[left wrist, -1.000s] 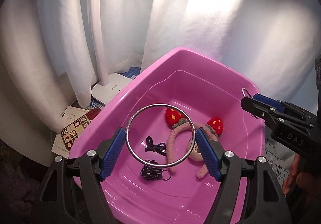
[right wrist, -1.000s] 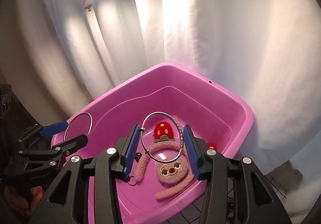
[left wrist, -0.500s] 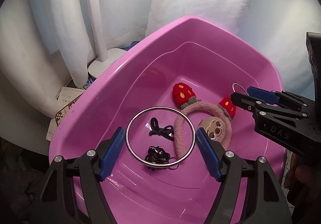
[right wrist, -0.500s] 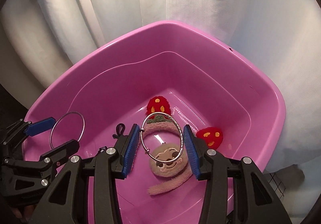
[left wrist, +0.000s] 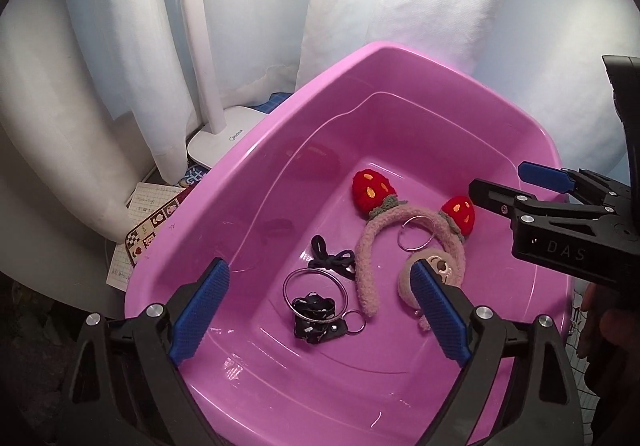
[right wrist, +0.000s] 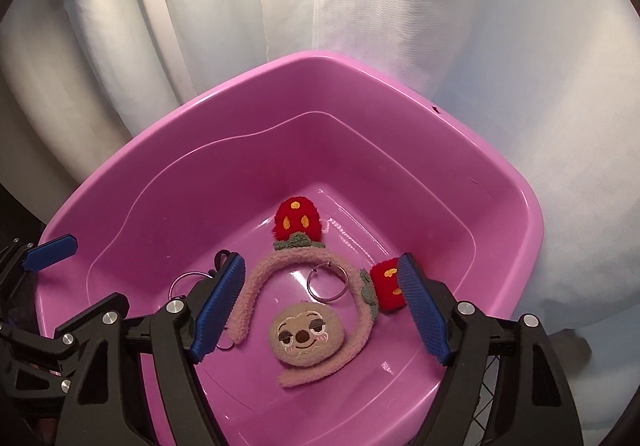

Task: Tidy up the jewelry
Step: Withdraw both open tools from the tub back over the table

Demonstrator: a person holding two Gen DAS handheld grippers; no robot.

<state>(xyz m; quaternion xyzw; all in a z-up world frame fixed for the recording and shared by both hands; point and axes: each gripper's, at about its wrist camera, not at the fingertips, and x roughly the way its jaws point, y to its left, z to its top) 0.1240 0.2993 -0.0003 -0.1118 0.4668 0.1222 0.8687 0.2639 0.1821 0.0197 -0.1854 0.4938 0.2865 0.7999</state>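
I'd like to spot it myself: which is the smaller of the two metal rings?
Look in the pink tub, at the fuzzy pink headband with strawberry ears. The small silver ring lies inside its arch, above the sloth face; the larger ring lies apart, over black hair ties.

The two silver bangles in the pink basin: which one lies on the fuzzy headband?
The smaller bangle lies inside the arch of the pink strawberry headband, resting against it. The larger bangle lies apart, over the black hair tie.
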